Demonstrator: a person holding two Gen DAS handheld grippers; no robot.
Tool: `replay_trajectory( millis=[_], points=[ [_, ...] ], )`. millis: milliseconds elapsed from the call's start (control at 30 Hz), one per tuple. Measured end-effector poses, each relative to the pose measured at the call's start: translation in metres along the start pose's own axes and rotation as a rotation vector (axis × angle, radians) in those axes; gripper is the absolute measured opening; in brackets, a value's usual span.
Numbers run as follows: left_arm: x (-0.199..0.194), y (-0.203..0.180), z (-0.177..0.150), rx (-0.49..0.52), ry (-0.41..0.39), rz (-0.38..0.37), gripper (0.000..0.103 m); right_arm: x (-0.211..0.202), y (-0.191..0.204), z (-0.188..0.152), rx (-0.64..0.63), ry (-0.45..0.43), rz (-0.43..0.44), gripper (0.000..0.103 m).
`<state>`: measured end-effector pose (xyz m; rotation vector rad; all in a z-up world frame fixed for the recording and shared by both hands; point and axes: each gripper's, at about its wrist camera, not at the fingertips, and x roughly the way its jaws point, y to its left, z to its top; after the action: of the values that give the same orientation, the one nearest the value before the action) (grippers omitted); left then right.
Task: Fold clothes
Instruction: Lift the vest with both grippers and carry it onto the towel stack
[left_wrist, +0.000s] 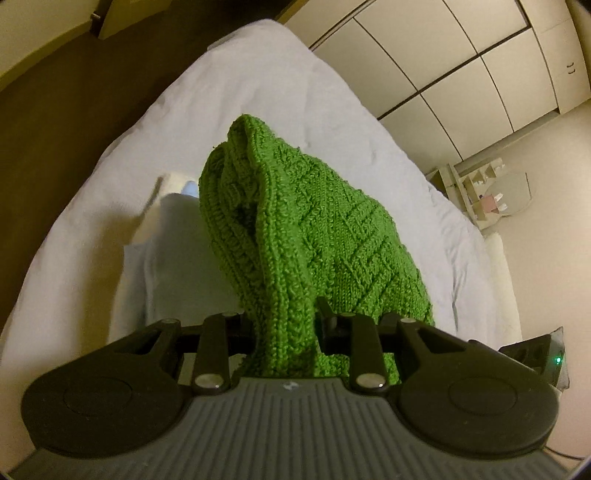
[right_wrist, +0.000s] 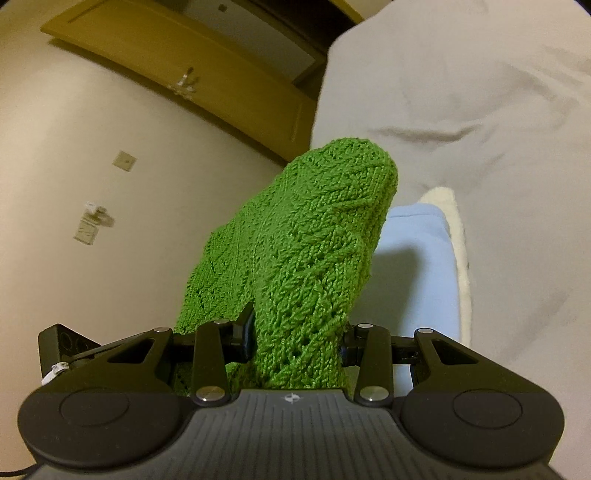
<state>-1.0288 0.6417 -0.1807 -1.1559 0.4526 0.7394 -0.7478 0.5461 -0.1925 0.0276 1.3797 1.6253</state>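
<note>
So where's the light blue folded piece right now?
The light blue garment lies on the white bed, atop a cream folded piece. In the right wrist view it sits just right of the green knit held up in both claws.

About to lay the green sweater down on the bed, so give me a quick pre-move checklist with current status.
1. Left gripper clamped on the green sweater: ok.
2. Right gripper clamped on it: ok.
3. Sweater lifted off the bed: ok.
4. Sweater hanging flat between the grippers: not ok, bunched.
5. Landing spot free: cannot tell; a light blue garment and a white garment lie underneath.
6. Sleeves tucked: cannot tell.
</note>
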Motion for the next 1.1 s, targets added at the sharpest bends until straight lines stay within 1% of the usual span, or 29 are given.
replay_trajectory(
  millis=[100, 167, 200, 233, 300, 333, 367, 400, 433, 500, 567, 600, 667, 700, 733, 767, 800, 833, 867, 900, 933, 967, 1033, 1100],
  points=[
    [0.021, 0.02, 0.005, -0.004, 0.021, 0.006, 0.025, 0.025, -0.012, 0.0, 0.006, -0.006, -0.024, 0.039],
    [0.034, 0.033, 0.009, -0.006, 0.035, 0.01, 0.026, 0.041, -0.023, -0.002, 0.018, -0.007, -0.057, 0.041],
    [0.041, 0.04, 0.01, -0.007, 0.042, 0.012, 0.027, 0.052, -0.03, -0.004, 0.03, 0.009, -0.082, 0.043],
    [0.044, 0.044, 0.011, -0.012, 0.043, 0.008, 0.028, 0.059, -0.037, -0.008, 0.04, 0.031, -0.107, 0.047],
    [0.037, 0.046, 0.006, -0.018, 0.028, 0.014, 0.032, 0.069, -0.047, -0.013, 0.059, 0.065, -0.14, 0.059],
    [0.032, 0.046, 0.003, -0.024, 0.019, 0.024, 0.033, 0.069, -0.047, -0.014, 0.055, 0.066, -0.14, 0.061],
    [0.026, 0.045, 0.001, -0.034, 0.009, 0.038, 0.033, 0.067, -0.043, -0.012, 0.034, 0.076, -0.15, 0.063],
    [0.02, 0.045, -0.001, -0.043, -0.001, 0.052, 0.031, 0.065, -0.04, -0.01, 0.012, 0.086, -0.161, 0.07],
    [0.012, 0.043, -0.004, -0.049, -0.013, 0.065, 0.03, 0.062, -0.034, -0.009, -0.023, 0.098, -0.194, 0.073],
    [-0.007, 0.037, -0.009, -0.044, -0.044, 0.094, 0.03, 0.052, -0.023, -0.007, -0.071, 0.1, -0.237, 0.073],
    [-0.029, 0.027, -0.016, -0.003, -0.078, 0.131, 0.026, 0.036, -0.01, -0.005, -0.12, 0.091, -0.282, 0.073],
    [-0.038, 0.019, -0.019, 0.028, -0.092, 0.142, 0.026, 0.028, -0.001, -0.006, -0.153, 0.079, -0.304, 0.073],
    [-0.052, -0.001, -0.024, 0.11, -0.112, 0.15, 0.024, 0.012, 0.019, -0.013, -0.249, 0.035, -0.327, 0.069],
    [-0.056, -0.01, -0.028, 0.157, -0.114, 0.156, 0.022, 0.01, 0.029, -0.018, -0.295, 0.031, -0.329, 0.06],
    [-0.055, -0.017, -0.032, 0.206, -0.105, 0.162, 0.021, 0.008, 0.039, -0.024, -0.341, 0.027, -0.332, 0.048],
    [-0.051, -0.023, -0.035, 0.245, -0.09, 0.16, 0.017, 0.006, 0.049, -0.029, -0.387, 0.024, -0.333, 0.044],
    [-0.044, -0.025, -0.038, 0.273, -0.064, 0.164, 0.012, 0.01, 0.057, -0.036, -0.419, 0.04, -0.323, 0.039],
    [-0.035, -0.026, -0.04, 0.294, -0.032, 0.176, 0.01, 0.014, 0.064, -0.043, -0.451, 0.056, -0.313, 0.035],
    [-0.026, -0.023, -0.045, 0.303, 0.001, 0.201, 0.006, 0.019, 0.069, -0.05, -0.482, 0.076, -0.303, 0.034],
    [-0.019, -0.015, -0.053, 0.292, 0.031, 0.238, 0.002, 0.025, 0.074, -0.061, -0.517, 0.102, -0.294, 0.033],
    [-0.015, -0.004, -0.061, 0.265, 0.045, 0.258, 0.002, 0.03, 0.077, -0.071, -0.546, 0.131, -0.284, 0.033],
    [-0.014, 0.006, -0.067, 0.232, 0.044, 0.258, 0.002, 0.035, 0.077, -0.081, -0.572, 0.163, -0.281, 0.033],
    [-0.014, 0.02, -0.078, 0.178, 0.035, 0.25, 0.004, 0.046, 0.075, -0.103, -0.661, 0.22, -0.315, 0.031],
    [-0.015, 0.025, -0.083, 0.171, 0.02, 0.248, 0.003, 0.055, 0.071, -0.123, -0.751, 0.268, -0.357, 0.029]
  ],
)
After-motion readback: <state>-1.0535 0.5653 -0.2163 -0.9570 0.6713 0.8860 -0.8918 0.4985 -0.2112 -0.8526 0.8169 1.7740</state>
